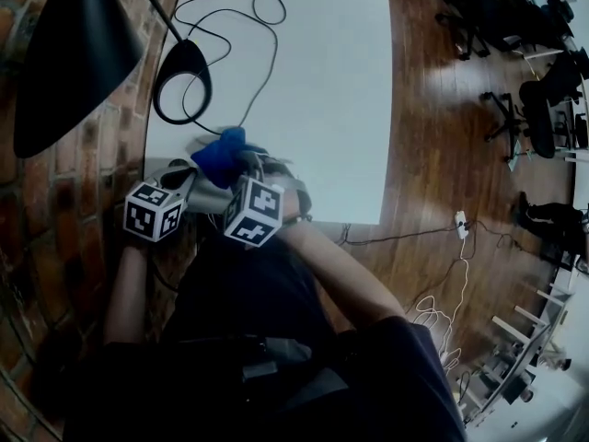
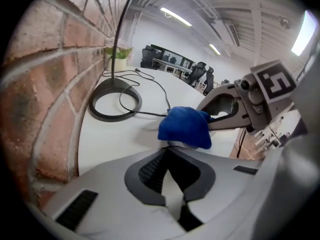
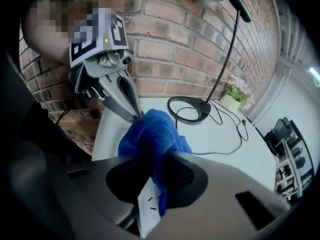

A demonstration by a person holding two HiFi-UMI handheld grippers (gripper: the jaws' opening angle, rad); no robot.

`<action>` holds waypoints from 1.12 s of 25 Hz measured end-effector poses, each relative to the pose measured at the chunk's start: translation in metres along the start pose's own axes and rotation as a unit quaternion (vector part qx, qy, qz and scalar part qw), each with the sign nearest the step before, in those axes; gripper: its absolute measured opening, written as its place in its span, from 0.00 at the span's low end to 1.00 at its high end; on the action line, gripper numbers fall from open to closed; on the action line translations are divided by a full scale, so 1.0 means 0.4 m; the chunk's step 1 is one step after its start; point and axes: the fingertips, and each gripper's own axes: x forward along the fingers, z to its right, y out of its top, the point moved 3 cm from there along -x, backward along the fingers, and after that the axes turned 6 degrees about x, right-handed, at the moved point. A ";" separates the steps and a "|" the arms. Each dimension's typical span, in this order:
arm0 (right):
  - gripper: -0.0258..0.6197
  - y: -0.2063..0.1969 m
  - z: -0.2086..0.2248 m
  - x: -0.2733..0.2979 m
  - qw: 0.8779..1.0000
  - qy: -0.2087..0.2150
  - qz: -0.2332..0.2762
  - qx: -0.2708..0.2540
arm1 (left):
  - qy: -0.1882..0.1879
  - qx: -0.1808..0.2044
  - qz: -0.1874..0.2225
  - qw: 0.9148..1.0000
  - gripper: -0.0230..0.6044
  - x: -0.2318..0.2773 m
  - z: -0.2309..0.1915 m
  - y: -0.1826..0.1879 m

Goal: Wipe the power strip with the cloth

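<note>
**Left gripper view.** The left gripper (image 2: 169, 152) has its jaws drawn almost fully together. They clamp a narrow white slab, which reads as the thin edge of the white plastic power strip (image 2: 173, 194). The strip runs straight out from the jaws. Its far part disappears under a bunched, soft blue cloth (image 2: 184, 126), so its full length and far end cannot be made out. The right gripper (image 2: 212, 116) comes in from the right with its tips at the cloth. A black ring-shaped lamp base (image 2: 114, 101) lies well beyond on the white table (image 2: 100, 139), next to the red brick wall (image 2: 45, 84).

**Right gripper view.** The right gripper (image 3: 161, 159) has its jaws partly closed. They squeeze the cloth (image 3: 150, 134) flat against the power strip (image 3: 147, 206), so both lie between the pads. The strip stands on edge with its long axis along the jaws, pointing away from the camera. A face with small dark slots is turned to the view's left. Only this near stretch shows, because the cloth covers the rest. The left gripper (image 3: 131, 111) reaches down into the cloth's far side.

**Head view.** Both grippers (image 1: 196, 171) (image 1: 250, 162) meet over the near edge of the table (image 1: 313, 81), with the cloth (image 1: 225, 148) between their tips. The power strip is hidden behind the cloth, fingers and marker cubes, and neither gripper's jaw opening is legible here. A black cord loops from the lamp base (image 1: 182, 81) across the tabletop.
</note>
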 end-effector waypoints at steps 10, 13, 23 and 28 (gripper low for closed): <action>0.15 0.019 -0.010 -0.009 1.000 0.006 0.011 0.026 | 0.027 0.046 -0.010 0.999 0.06 0.013 0.001 -0.017; 0.15 0.039 -0.020 0.004 1.000 0.008 0.010 0.020 | 0.023 0.052 -0.015 0.998 0.06 0.016 0.000 -0.012; 0.15 0.098 -0.057 0.047 1.000 0.004 0.022 0.008 | 0.036 0.059 -0.015 0.997 0.06 0.009 -0.002 -0.014; 0.15 0.117 -0.071 0.061 0.999 0.003 0.032 0.018 | 0.040 0.065 -0.015 0.997 0.06 0.008 -0.001 -0.014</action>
